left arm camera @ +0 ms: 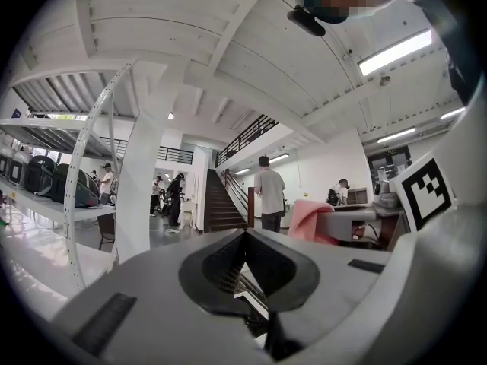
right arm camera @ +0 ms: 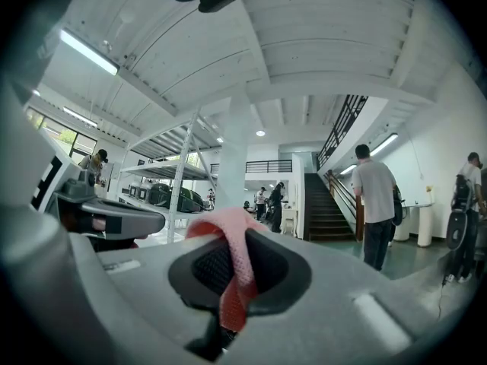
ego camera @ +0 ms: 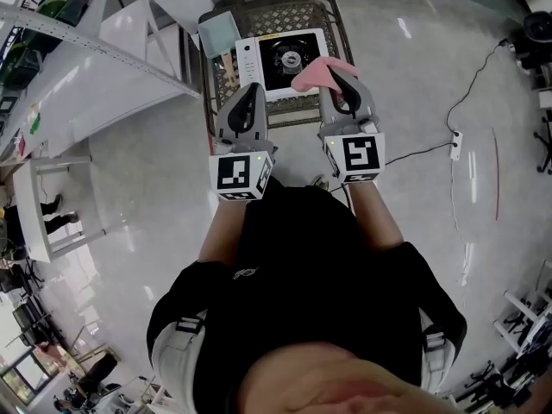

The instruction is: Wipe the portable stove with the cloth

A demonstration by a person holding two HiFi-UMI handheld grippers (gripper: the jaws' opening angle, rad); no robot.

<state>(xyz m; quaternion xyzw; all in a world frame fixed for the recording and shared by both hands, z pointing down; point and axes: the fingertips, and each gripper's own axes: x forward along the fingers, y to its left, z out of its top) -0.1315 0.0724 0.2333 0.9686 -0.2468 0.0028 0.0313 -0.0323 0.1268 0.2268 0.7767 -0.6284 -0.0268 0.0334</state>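
**One cloth pinched above the stove**

One soft pink cloth (ego camera: 312, 74) hangs over the right edge of the portable stove (ego camera: 280, 80), which sits on a wire cart (ego camera: 341, 33). The right gripper (right arm camera: 234, 242) is clamped on a fold of it. Light and limp, it will likely bunch, so grip near its edge. The left gripper (left arm camera: 245, 238) has its jaws together and empty.

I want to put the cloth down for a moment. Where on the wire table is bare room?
Bare mesh lies behind the stove, toward the wire table's far rim. The left side is crowded by a pale box.
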